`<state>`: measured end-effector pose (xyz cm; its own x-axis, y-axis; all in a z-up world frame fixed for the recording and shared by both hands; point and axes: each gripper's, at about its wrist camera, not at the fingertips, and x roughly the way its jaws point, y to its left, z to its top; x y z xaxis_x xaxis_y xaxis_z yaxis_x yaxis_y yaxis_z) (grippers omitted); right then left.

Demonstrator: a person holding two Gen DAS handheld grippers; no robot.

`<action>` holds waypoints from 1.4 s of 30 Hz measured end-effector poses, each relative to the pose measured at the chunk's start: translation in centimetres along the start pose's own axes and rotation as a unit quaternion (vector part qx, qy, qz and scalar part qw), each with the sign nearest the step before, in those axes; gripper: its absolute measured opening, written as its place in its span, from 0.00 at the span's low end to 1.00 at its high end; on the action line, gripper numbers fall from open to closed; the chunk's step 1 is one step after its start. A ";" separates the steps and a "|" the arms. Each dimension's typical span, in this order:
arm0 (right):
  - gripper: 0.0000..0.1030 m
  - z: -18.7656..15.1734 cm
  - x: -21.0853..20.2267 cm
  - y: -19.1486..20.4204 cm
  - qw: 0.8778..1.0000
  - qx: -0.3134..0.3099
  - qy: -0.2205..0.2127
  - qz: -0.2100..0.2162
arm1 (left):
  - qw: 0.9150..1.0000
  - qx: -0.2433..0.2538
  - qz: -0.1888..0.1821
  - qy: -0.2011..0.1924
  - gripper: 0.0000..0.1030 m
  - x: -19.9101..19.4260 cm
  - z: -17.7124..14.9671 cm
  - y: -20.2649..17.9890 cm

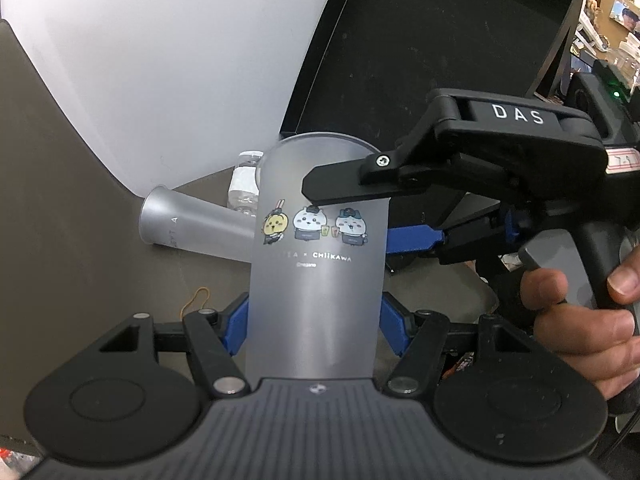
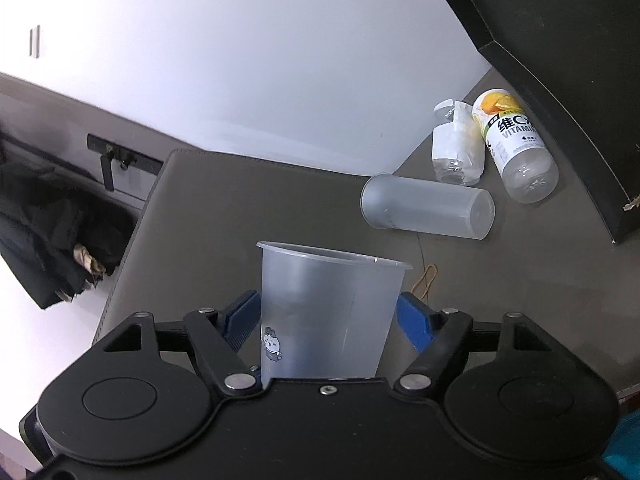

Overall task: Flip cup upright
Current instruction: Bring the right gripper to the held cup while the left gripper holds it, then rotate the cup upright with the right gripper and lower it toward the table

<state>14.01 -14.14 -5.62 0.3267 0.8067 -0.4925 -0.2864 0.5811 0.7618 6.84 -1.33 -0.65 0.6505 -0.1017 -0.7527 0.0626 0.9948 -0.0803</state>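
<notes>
1. The left gripper (image 1: 314,326) has its blue pads against both sides of the frosted Chiikawa cup (image 1: 318,264), low on the wall; judged clamped.
2. The right gripper (image 2: 330,320) brackets the same cup (image 2: 328,312); its pads sit just beside the wall, and contact cannot be told.
3. The cup is mid-air above the grey table (image 2: 248,208), rim up in the right view.
4. Advice: free one tool before lowering, and set the base flat.
5. It is translucent, tapered and thin-walled, so squeeze lightly.
6. Beyond lie a second frosted cup (image 2: 428,208) on its side and two bottles (image 2: 516,148).
</notes>
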 end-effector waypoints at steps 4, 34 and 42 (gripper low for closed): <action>0.70 -0.3 0.0 0.7 1.000 -0.024 -0.002 -0.009 | 1.000 0.003 0.003 0.015 0.64 0.6 0.4 0.1; 0.68 -2.1 -1.7 4.5 0.947 -0.233 -0.129 -0.181 | 0.993 -0.092 0.058 -0.053 0.67 -3.4 2.6 3.9; 0.68 -3.5 -1.1 5.5 0.925 -0.288 -0.128 -0.213 | 0.981 -0.166 0.041 -0.097 0.67 -3.6 4.1 4.5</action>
<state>8.97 -11.44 -2.39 0.7020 0.4817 -0.5246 -0.4906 0.8610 0.1340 7.86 3.53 4.36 0.7769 0.0133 -0.6295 -0.2242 0.9401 -0.2568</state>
